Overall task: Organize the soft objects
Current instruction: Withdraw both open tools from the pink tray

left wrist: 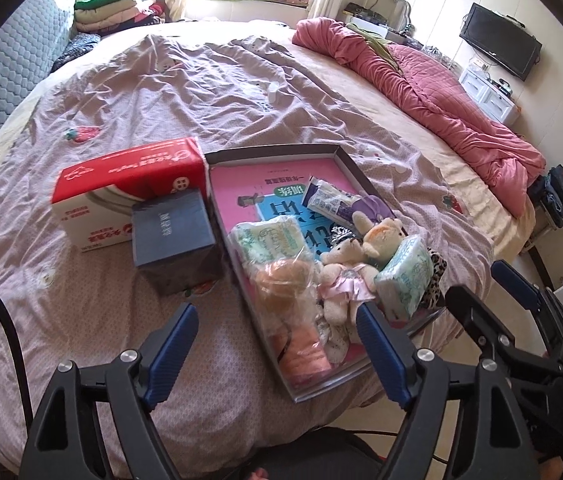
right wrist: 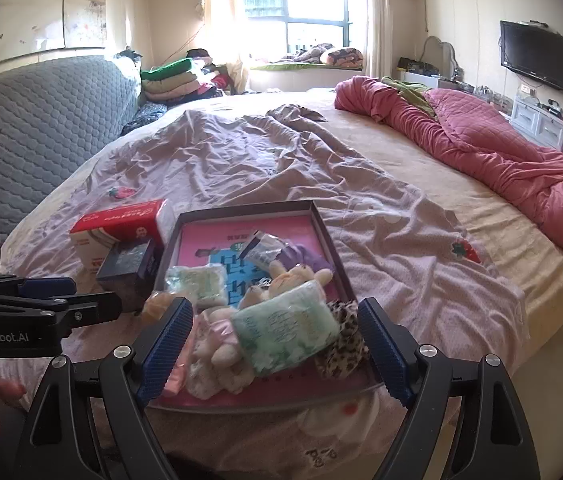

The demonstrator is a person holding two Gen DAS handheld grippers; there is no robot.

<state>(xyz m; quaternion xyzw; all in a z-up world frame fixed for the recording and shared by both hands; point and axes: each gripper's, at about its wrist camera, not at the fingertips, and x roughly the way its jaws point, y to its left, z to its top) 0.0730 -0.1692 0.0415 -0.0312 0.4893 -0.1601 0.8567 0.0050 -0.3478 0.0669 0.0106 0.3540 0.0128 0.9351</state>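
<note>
Hovering above the near edge of a bed (left wrist: 161,80), the left tool (left wrist: 277,352) and the right tool (right wrist: 277,344) both stand wide with nothing between their blue pads. Below them a shallow dark-rimmed tray (left wrist: 273,151) rests on the wrinkled lilac sheet and holds the soft things: a green-patterned tissue pack (right wrist: 287,330) at the near right, a second tissue pack (left wrist: 267,238) further left, small plush toys (left wrist: 361,248) huddled between them, a leopard-print cloth (right wrist: 341,342) just beside the near pack, a peach bundle in clear plastic (left wrist: 285,280), and a white wrapped packet (left wrist: 331,196) toward the far side. Left of the tray sit a red and white tissue box (left wrist: 125,176) and, touching its front, a dark blue box (left wrist: 173,236). A pink quilt (left wrist: 421,92) lies bunched along the bed's far right.
</note>
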